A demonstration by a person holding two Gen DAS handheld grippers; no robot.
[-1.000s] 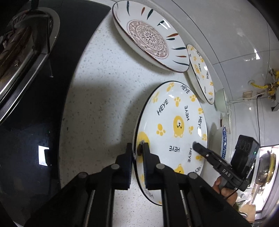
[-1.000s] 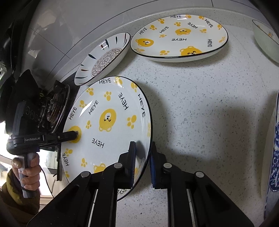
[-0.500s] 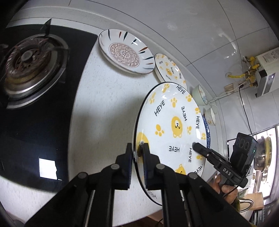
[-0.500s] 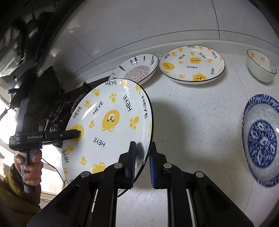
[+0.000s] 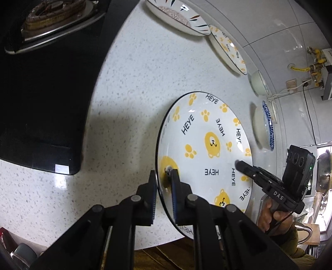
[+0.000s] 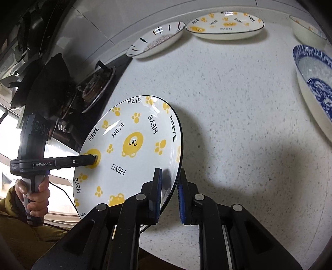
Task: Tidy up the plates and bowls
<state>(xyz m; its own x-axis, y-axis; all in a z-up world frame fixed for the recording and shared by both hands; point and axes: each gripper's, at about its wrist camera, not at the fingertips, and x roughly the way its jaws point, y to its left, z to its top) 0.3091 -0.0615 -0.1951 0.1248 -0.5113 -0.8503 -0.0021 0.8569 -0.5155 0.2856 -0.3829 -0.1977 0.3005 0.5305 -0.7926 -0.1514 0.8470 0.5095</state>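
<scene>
Right, both my claws are on the same bear plate (image 5: 207, 149): L claw (image 5: 164, 187) pinches its rim w/ fingers narrow, one on the printed face and one behind; R claw (image 6: 169, 191) straddles the opposite rim, one pad on the face, the other pad w/ a sliver of gap to the back, so I can't tell if R is truly clamped. Plate's tilted up on edge, off the counter (image 6: 238, 124), printed face toward both cams. In the L view my R claw shows at the far rim w/ my hand (image 5: 271, 216) on its grip; in the R view the L finger lies across a yellow bear print. Other dishes sit on the counter near the wall: a striped plate (image 6: 157, 39), a 2nd bear plate (image 6: 225, 26) just beside it, a small bowl (image 6: 307, 31) further right, and a blue bowl (image 6: 315, 83) well apart from the one I hold. Stove burner (image 5: 54, 14) is off to the L of the counter.
</scene>
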